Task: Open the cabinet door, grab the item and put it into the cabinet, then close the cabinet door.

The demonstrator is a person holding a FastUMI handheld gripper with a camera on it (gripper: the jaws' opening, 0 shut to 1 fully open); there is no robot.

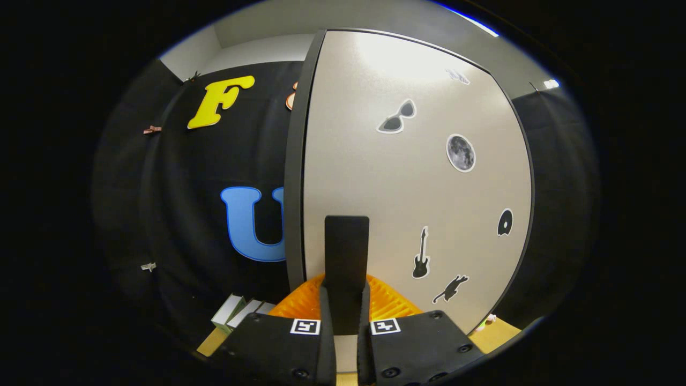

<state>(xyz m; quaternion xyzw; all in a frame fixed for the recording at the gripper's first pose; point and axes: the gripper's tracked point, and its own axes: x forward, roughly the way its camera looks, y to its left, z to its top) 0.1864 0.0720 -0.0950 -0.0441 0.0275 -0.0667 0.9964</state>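
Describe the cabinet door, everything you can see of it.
The cabinet door is a flat pale beige panel with a dark edge band, matte, lit by glare near its top. Stickers dot its face: sunglasses, moon, guitar, cat, a small dark disc. A tall black handle stands upright at its lower part, and the gripper is shut on it, one finger on each side. The door's dark edge faces the camera.

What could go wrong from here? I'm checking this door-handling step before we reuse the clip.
1. The gripper is shut on the handle of the cabinet door with only the finger ends; a pull off the door's swing path may let it slip free.
2. The orange basket lies close beyond the fingers at the door's foot; a low swing could knock it.
3. The boxes sit near the door's dark edge and might get bumped.
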